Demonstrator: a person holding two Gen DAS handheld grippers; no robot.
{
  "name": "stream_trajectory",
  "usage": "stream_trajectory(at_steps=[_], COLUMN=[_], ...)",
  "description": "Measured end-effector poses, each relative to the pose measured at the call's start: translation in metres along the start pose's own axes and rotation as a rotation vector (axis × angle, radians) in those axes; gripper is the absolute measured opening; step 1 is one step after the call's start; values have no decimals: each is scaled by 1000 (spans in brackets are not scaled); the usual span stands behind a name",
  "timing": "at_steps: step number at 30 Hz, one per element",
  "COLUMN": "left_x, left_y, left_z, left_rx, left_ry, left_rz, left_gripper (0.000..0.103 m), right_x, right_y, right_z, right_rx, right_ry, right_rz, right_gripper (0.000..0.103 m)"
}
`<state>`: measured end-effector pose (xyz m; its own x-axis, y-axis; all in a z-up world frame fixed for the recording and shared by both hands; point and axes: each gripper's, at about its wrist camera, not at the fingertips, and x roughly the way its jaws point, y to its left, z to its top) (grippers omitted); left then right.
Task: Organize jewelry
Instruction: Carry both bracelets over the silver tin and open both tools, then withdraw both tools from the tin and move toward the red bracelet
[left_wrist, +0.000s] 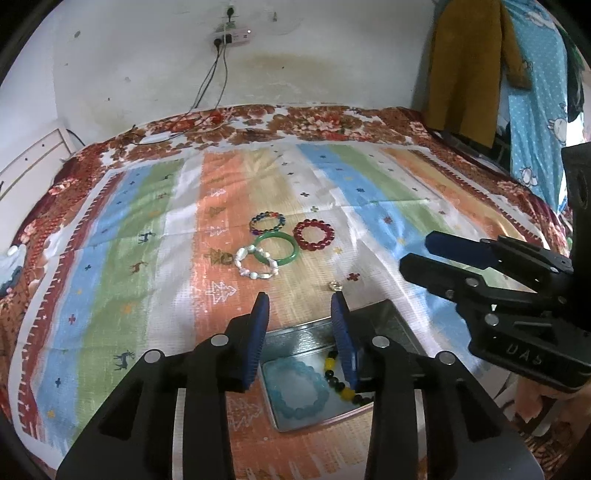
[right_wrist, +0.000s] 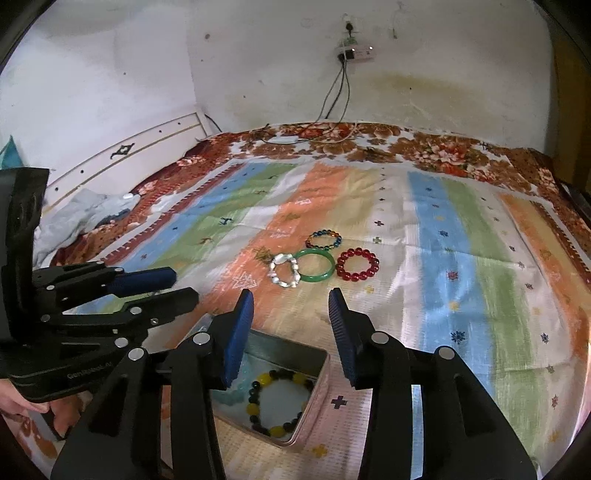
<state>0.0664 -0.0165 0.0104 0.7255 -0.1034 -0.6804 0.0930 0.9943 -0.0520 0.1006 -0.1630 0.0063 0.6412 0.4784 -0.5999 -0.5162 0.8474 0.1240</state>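
Two bracelets already lie in the metal tin (right_wrist: 325, 363) at the lower centre of both views: a pale blue one (left_wrist: 301, 387) and a black-and-yellow beaded one (right_wrist: 280, 402). Both the left tool (left_wrist: 301, 334) and the right tool (right_wrist: 291, 334) hover above the tin, partly open and holding nothing. Four pieces wait on the bed's striped cloth (right_wrist: 461, 258) mid-frame: a white bracelet (right_wrist: 284, 271), a green bangle (right_wrist: 314, 265), a red bracelet (right_wrist: 357, 264) and a multicoloured one (right_wrist: 323, 239). Judging by this, a drop is done; next comes reaching forward, pads straddling one rim.
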Motion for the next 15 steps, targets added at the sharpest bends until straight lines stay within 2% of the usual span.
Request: stream_trajectory(at_steps=[2, 5, 9, 10, 11, 12, 15], left_x=[1, 1, 5, 6, 7, 8, 10], left_y=[3, 8, 15, 17, 18, 19, 18], left_z=[0, 2, 5, 6, 6, 7, 11], left_rx=[-12, -33, -51, -58, -61, -62, -49], left_ry=[3, 2, 7, 9, 10, 10, 7], left_rz=[12, 20, 27, 32, 34, 37, 51], left_gripper=[42, 45, 45, 47, 54, 56, 57], right_x=[2, 4, 9, 10, 12, 13, 14], right_y=[-1, -4, -6, -6, -7, -8, -11], right_z=[0, 0, -2, -2, -2, -1, 2], right_rx=[-2, 0, -3, -2, 2, 8, 10], right_ry=[7, 5, 12, 17, 19, 19, 17], right_rz=[-9, -20, -31, -31, -35, -39, -49], right_gripper=[43, 48, 49, 49, 50, 53, 55])
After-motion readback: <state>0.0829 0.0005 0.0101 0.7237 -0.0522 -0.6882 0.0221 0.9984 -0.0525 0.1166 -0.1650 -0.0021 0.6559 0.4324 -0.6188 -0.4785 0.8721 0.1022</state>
